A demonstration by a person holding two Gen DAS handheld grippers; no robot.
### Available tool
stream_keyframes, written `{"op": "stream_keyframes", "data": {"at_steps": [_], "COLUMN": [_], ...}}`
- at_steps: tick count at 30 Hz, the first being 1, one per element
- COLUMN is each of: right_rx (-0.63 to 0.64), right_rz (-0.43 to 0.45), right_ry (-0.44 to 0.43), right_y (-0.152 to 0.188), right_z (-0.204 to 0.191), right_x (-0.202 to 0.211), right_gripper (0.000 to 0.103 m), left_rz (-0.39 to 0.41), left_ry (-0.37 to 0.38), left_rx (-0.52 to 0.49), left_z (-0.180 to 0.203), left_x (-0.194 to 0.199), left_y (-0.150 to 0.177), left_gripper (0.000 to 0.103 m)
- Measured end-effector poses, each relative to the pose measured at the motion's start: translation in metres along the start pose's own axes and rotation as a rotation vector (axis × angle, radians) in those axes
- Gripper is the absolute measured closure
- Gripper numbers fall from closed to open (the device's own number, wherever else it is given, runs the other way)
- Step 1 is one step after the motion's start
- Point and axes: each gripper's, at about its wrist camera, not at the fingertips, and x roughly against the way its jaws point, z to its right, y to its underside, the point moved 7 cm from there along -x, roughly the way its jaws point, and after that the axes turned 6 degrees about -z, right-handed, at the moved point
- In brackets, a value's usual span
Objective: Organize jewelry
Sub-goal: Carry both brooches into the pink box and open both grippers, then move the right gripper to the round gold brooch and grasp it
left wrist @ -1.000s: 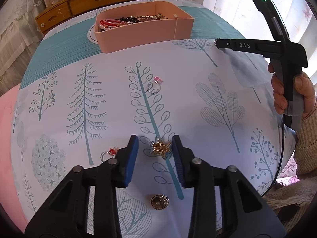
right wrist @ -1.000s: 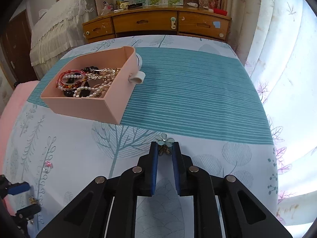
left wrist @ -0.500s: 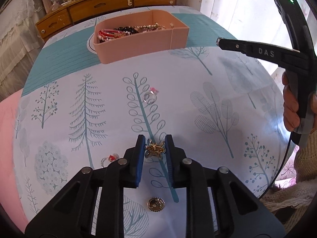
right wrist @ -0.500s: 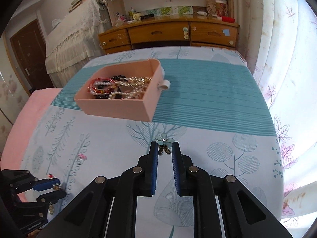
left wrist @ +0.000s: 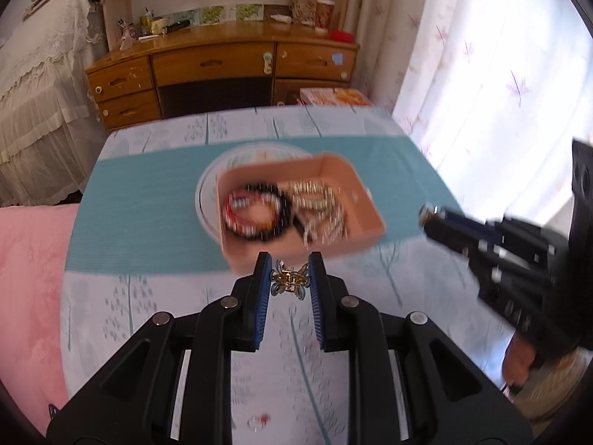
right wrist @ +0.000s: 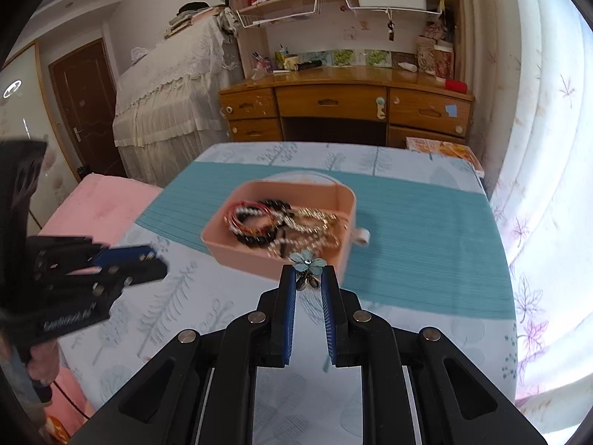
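A pink box [left wrist: 361,193] [right wrist: 226,246] holding several bracelets and necklaces stands on the bed's teal stripe. My left gripper [left wrist: 290,272] is shut on a gold and blue hair clip [left wrist: 289,282], held in the air just before the box's near wall. My right gripper [right wrist: 308,280] is shut on a pale blue flower earring [right wrist: 307,260], held above the box's near right corner. Each gripper shows at the edge of the other's view, the right gripper [left wrist: 430,215] to the box's right, the left gripper [right wrist: 152,257] to its left.
A small ring with a red stone [left wrist: 259,421] lies on the tree-print sheet [left wrist: 155,319] under my left gripper. A pink blanket [left wrist: 29,278] lies left. A wooden desk [right wrist: 344,111] stands beyond the bed, curtains [right wrist: 537,148] on the right.
Both grippers have risen from the sheet and moved toward the pink box, each carrying its piece. The left gripper closed on the hair clip a second ago.
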Motion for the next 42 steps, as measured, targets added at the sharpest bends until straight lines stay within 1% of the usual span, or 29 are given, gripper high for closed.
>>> {"op": "stream_keyframes", "data": {"at_steps": [4,7,8,12,15,19,21,23,25,29,36,42], "right_rx": [-0.015,-0.027,-0.03,-0.053,-0.08,-0.1,-0.104,-0.107,-0.114,-0.135,-0.163,-0.163], "right_rz": [-0.014,-0.046,-0.061,-0.135,-0.192,-0.249,-0.266,-0.278,-0.275,-0.259,-0.215,-0.196], "right_ry": [-0.046,-0.083,-0.093,-0.129,-0.167,-0.193,-0.204,-0.209,-0.21,-0.217,-0.204,-0.2], "right_y": [-0.033,-0.051,-0.055,-0.063,-0.064,-0.062,-0.059,-0.058,-0.058,-0.057,-0.053,-0.04], "right_z": [-0.012,-0.021,-0.024,-0.033,-0.037,-0.042,-0.043,-0.044,-0.043,-0.04,-0.031,-0.036], "right_x": [-0.008,-0.022,-0.028,-0.062,-0.089,-0.118,-0.128,-0.134,-0.136,-0.13,-0.098,-0.072], "right_gripper": [0.089,0.089,0.089,0.089,0.089,0.089,0.089,0.086,0.083,0.082,0.082,0.082], "left_rz": [0.008,-0.008,-0.025,-0.088,-0.12,-0.147,-0.151,-0.167,-0.174,-0.186,-0.176,-0.156], "left_ry": [0.034,0.031,0.034,0.04,0.043,0.046,0.053,0.053,0.055,0.065,0.046,0.04], "left_rx": [0.048,0.073,0.085,0.118,0.136,0.16,0.167,0.165,0.172,0.185,0.172,0.16], "left_z": [-0.008,-0.014,-0.017,-0.029,-0.038,-0.049,-0.052,-0.053,-0.054,-0.055,-0.05,-0.043], "left_x": [-0.011,-0.027,-0.036,-0.071,-0.089,-0.101,-0.1,-0.102,-0.102,-0.099,-0.081,-0.054], "left_y": [-0.041,-0.057,-0.062,-0.063,-0.057,-0.052,-0.05,-0.047,-0.045,-0.04,-0.027,-0.01], "left_gripper": [0.086,0.085,0.085,0.085,0.085,0.085,0.085,0.085,0.085,0.085,0.084,0.084]}}
